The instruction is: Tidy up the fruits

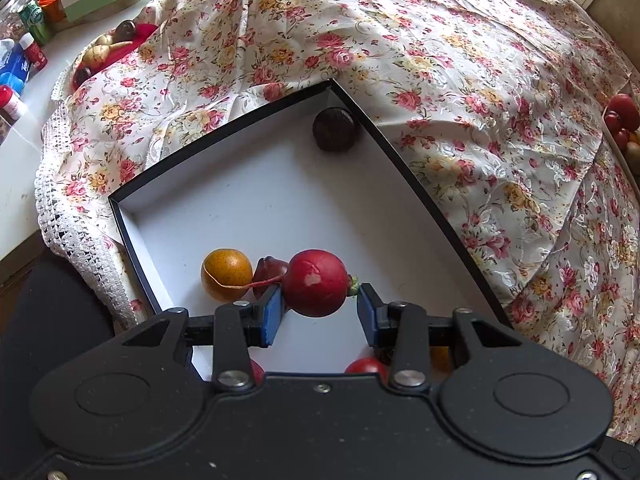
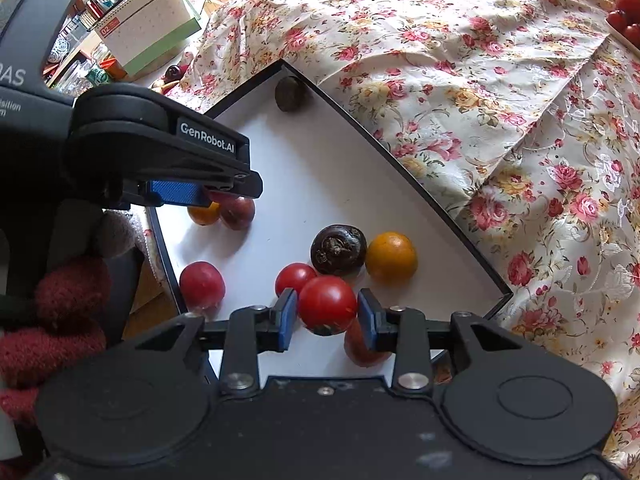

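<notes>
A black-rimmed box with a white floor (image 1: 260, 200) lies on the floral cloth. My left gripper (image 1: 320, 300) is shut on a red radish (image 1: 316, 282): one pad is on its side, the other at its stem end. Beside it lie an orange fruit (image 1: 227, 276) and a dark red fruit (image 1: 272, 270). A brown water chestnut (image 1: 335, 128) sits in the far corner. My right gripper (image 2: 327, 312) stands open low in the box (image 2: 320, 168), with a red tomato (image 2: 327, 306) between its pads and slim gaps on both sides. Another tomato (image 2: 294, 278), a chestnut (image 2: 338, 250) and an orange fruit (image 2: 391, 258) lie just beyond.
The floral cloth (image 1: 440, 60) covers the table around the box. A plate of red fruits (image 2: 626, 12) stands at the far right. A red dish with more produce (image 1: 116, 44), bottles (image 1: 32, 40) and a desk calendar (image 2: 148, 28) crowd the far left. A red knitted sleeve (image 2: 60, 300) shows.
</notes>
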A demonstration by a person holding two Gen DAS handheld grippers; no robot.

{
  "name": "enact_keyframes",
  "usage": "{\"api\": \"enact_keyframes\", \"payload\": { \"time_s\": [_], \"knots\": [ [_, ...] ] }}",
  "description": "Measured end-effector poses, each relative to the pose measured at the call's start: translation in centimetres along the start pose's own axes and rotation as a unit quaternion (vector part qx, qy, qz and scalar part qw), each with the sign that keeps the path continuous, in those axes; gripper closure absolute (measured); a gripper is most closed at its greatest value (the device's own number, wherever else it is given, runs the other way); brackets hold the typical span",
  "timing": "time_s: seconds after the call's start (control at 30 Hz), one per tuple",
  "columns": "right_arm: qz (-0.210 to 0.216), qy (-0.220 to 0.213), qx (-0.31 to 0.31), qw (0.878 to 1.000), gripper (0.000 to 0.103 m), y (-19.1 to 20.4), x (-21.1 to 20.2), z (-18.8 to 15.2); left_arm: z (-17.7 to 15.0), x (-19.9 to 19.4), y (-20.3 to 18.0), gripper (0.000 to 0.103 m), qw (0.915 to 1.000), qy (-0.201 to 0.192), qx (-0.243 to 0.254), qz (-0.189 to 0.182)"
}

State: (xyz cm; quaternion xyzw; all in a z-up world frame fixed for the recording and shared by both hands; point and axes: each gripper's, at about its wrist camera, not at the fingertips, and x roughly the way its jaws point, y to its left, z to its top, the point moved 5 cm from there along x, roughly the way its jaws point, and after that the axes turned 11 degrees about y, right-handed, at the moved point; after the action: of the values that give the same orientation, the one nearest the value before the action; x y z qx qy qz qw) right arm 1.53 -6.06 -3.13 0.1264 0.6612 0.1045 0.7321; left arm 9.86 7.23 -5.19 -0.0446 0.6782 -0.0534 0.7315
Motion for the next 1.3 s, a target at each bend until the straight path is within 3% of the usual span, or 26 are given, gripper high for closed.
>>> {"api": "enact_keyframes", "payload": {
  "time_s": [0.47, 1.3],
  "knots": [
    [0.008, -0.008, -0.009, 1.0, 0.066, -0.1, -0.9, -0.2, -0.1, -0.1, -0.2, 0.054, 0.9999, 0.002, 0.003, -0.014],
    [-0.046, -0.026, 0.009, 0.999, 0.066, -1.2, -0.7, 0.2, -1.9, -2.0, -0.2, 0.055, 0.9941, -0.074, 0.017, 0.077]
  ]
}}
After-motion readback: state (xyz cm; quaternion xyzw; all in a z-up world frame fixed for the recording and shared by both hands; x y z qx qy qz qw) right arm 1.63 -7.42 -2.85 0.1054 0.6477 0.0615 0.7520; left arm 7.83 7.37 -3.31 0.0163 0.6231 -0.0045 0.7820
